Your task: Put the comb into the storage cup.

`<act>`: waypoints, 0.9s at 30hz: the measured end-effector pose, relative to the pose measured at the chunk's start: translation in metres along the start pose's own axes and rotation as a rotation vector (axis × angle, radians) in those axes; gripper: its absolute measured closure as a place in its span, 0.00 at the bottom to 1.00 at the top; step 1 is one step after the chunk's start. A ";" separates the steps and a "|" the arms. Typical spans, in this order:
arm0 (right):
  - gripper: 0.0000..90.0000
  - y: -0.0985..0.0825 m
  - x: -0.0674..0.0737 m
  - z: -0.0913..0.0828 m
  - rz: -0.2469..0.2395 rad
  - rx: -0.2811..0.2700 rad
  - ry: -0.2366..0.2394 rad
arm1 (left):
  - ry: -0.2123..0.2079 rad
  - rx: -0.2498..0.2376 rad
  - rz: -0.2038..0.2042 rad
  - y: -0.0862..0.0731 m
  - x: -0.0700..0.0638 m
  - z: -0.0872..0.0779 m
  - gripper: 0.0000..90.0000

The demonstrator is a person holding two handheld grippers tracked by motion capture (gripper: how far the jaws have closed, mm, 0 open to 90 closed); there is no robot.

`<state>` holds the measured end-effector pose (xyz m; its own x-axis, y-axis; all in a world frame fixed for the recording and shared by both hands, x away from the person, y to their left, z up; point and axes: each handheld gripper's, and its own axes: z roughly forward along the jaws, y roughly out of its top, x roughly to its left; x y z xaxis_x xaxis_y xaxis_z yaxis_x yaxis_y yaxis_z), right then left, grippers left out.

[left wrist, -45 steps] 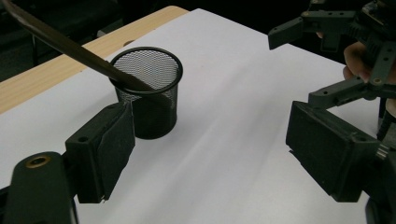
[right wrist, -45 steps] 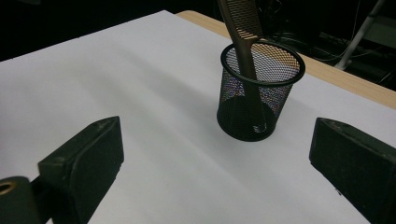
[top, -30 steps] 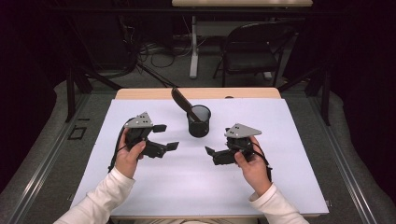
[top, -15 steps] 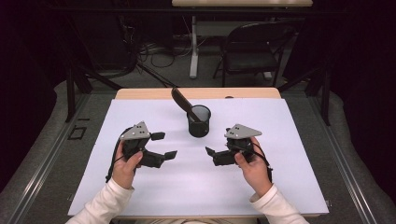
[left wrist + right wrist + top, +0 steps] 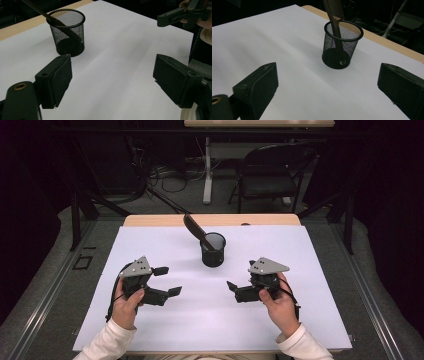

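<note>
A black mesh cup (image 5: 213, 251) stands on the white sheet (image 5: 280, 245) at mid-table, toward the far edge. A dark comb (image 5: 194, 227) leans out of it to the far left. My left gripper (image 5: 170, 280) hovers near-left of the cup, jaws wide apart with nothing between them. In the left gripper view the cup (image 5: 67, 32) and comb (image 5: 51, 20) lie ahead of the left gripper (image 5: 112, 77). My right gripper (image 5: 239, 279) is near-right of the cup, also open and holding nothing. The right gripper view has the cup (image 5: 342, 45) and comb (image 5: 334, 15) beyond the right gripper (image 5: 327, 87).
The sheet covers most of the wooden table (image 5: 150, 220), whose bare strip shows along the far edge. A dark folding chair (image 5: 272, 175) and a white table leg (image 5: 206, 170) stand on the floor beyond. The right gripper's jaw (image 5: 175, 16) shows far off in the left gripper view.
My left gripper has drifted back toward the near edge and slightly left, away from the cup. The right gripper, cup and comb have stayed put.
</note>
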<state>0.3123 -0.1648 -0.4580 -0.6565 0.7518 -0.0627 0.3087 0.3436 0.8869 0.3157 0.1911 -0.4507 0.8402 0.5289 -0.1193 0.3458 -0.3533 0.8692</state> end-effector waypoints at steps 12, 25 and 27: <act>0.03 -0.016 -0.002 -0.023 0.001 0.003 -0.031 | 0.043 -0.013 -0.033 -0.017 0.004 -0.015 0.18; 0.03 -0.037 -0.013 -0.041 0.044 -0.006 -0.080 | 0.101 -0.067 -0.083 -0.037 0.009 -0.021 0.18; 0.03 -0.041 -0.014 -0.042 0.053 -0.007 -0.087 | 0.108 -0.078 -0.099 -0.041 0.011 -0.021 0.18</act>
<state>0.2797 -0.2131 -0.4736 -0.5769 0.8149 -0.0554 0.3360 0.2986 0.8933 0.3019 0.2273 -0.4772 0.7528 0.6391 -0.1574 0.3873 -0.2368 0.8910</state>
